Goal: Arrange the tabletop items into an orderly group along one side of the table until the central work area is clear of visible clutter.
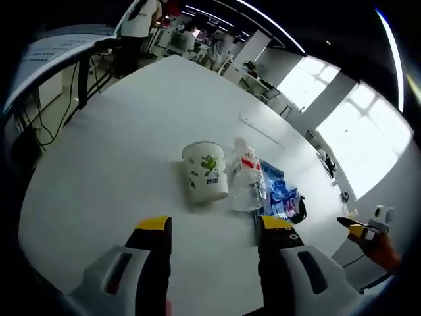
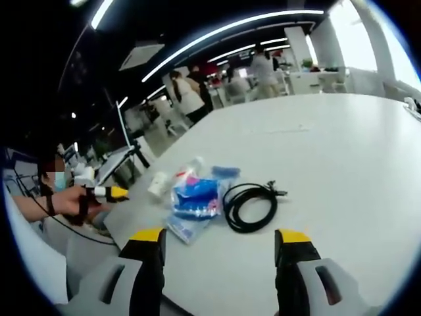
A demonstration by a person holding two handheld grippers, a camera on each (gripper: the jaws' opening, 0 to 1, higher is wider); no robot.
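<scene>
A white paper cup (image 1: 205, 171) with a green print stands mid-table in the left gripper view. Against its right side lies a clear plastic bottle (image 1: 248, 181) with a red label, then a blue packet (image 1: 279, 194) and a black cable (image 1: 299, 210). My left gripper (image 1: 214, 227) is open, short of the cup, with nothing between its jaws. The right gripper (image 1: 363, 230) enters from the right. In the right gripper view the coiled cable (image 2: 250, 205) lies just beyond my open right gripper (image 2: 220, 238), with the packet (image 2: 196, 197), the bottle (image 2: 189, 172) and the cup (image 2: 158, 184) to its left.
The white table (image 1: 118, 151) is broad, with its near edge close under both grippers. A thin pale strip (image 1: 262, 129) lies further out on it. The left gripper (image 2: 108, 192) shows in a person's hand off the table's left edge. People and desks (image 2: 187, 92) stand beyond the far end.
</scene>
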